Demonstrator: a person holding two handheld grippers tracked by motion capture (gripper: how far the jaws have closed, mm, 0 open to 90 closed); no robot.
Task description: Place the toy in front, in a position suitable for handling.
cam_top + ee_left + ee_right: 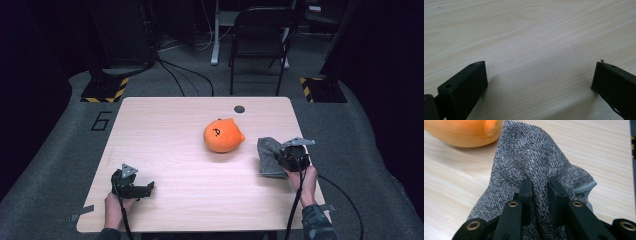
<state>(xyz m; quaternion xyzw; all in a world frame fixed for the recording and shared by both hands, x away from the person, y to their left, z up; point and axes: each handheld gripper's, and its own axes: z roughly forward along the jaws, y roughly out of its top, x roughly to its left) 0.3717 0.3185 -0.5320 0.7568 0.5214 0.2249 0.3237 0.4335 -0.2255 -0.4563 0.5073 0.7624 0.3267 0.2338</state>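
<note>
Between the nearly closed jaws of the right gripper [539,187], a fold of grey knitted cloth [534,162] is pinched near the table's [165,125] right edge. Just beyond and to the left of it, an orange plush toy [223,135] is seen, apart from the cloth. Well to the left, the left gripper [539,75] is held wide open over bare wood. The grasping step appears complete; a steady lift is called for next.
</note>
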